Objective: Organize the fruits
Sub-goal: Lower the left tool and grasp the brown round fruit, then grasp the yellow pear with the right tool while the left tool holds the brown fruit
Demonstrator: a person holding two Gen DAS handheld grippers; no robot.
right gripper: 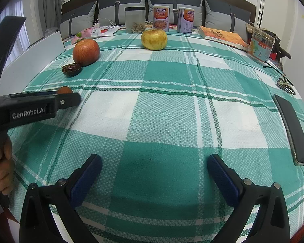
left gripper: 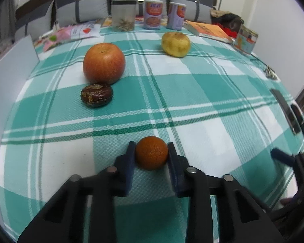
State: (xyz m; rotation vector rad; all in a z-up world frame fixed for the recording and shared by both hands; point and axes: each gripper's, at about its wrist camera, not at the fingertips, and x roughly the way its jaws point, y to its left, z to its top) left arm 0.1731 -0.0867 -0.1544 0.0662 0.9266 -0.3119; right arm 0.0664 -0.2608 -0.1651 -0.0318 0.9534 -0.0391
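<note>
Between the blue pads of my left gripper [left gripper: 151, 151]: one small orange [left gripper: 151, 155], both fingers touching its sides, fruit resting low on the green-and-white checked cloth [left gripper: 192, 93] — clenched on it. My right gripper [right gripper: 154, 171]: fingers spread wide over bare cloth, nothing between them — released.

Further items on the cloth:
- red apple [left gripper: 104, 63], far left, with a dark wrinkled date [left gripper: 96, 95] just in front of it, near or touching — I cannot tell which.
- yellow-green pear-like fruit [left gripper: 176, 44], far centre, well apart from the apple.
- clear jar [left gripper: 123, 15] and two labelled cans [left gripper: 153, 14] along the back edge.
- orange book [left gripper: 208, 30], back right.
- dark phone [right gripper: 291, 129], right edge.
</note>
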